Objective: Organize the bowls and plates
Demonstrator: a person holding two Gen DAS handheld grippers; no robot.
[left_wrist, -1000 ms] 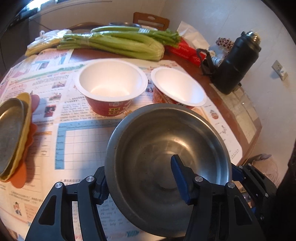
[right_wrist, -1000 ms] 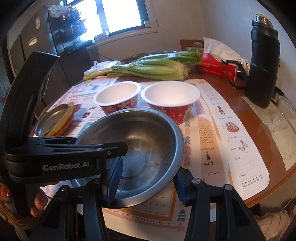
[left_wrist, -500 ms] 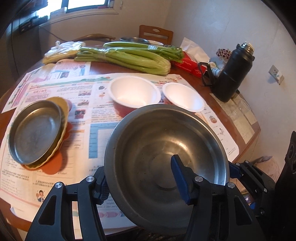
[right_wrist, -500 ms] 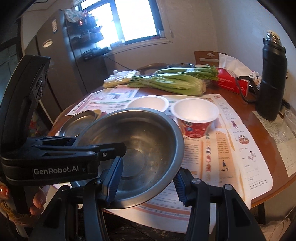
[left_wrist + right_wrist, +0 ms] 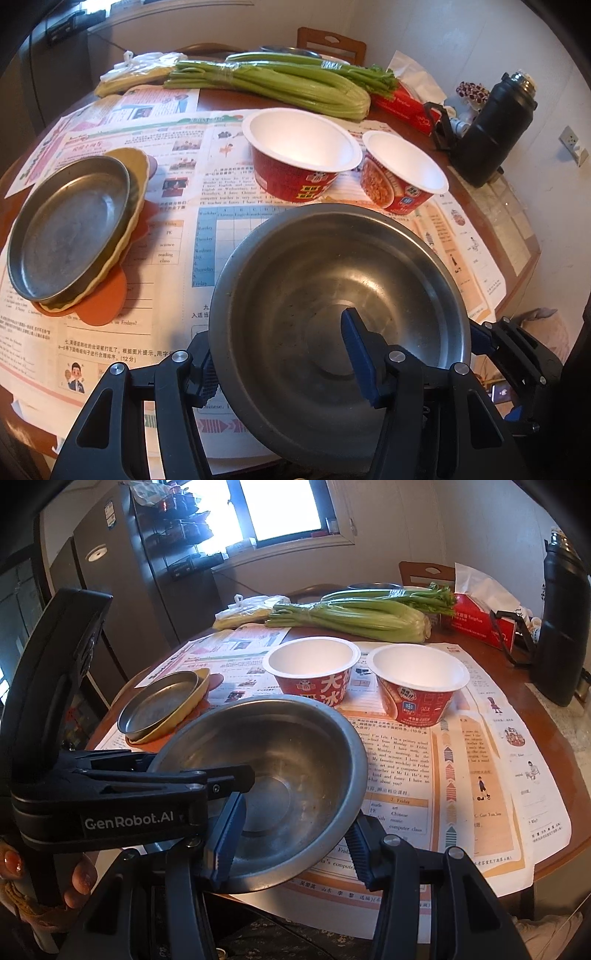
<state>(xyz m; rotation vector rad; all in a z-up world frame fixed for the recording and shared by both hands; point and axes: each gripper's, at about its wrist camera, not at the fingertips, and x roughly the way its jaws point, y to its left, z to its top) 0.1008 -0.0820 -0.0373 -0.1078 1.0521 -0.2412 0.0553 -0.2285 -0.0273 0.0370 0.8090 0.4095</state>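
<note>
A newspaper-covered round worktop (image 5: 236,122) is filling both views. The stacked plates (image 5: 70,225) are sitting at its left edge, newly in view. Left tongs (image 5: 280,354) and right tongs (image 5: 291,838) are both clamping the steel bowl (image 5: 332,288), carrying it back off the near edge, probably toward the paper bowls (image 5: 314,668).

Home kitchen: fridge (image 5: 122,602), window (image 5: 284,509), celery (image 5: 354,618) on dining table (image 5: 546,716).

Steel bowl (image 5: 332,288): dull, scuffed metal. Plate (image 5: 70,225): tarnished metal. Cups (image 5: 314,668): glossy printed outsides, matt white insides. Table (image 5: 517,672): polished wood under printed paper (image 5: 177,236). Flask (image 5: 487,136): matt black.
</note>
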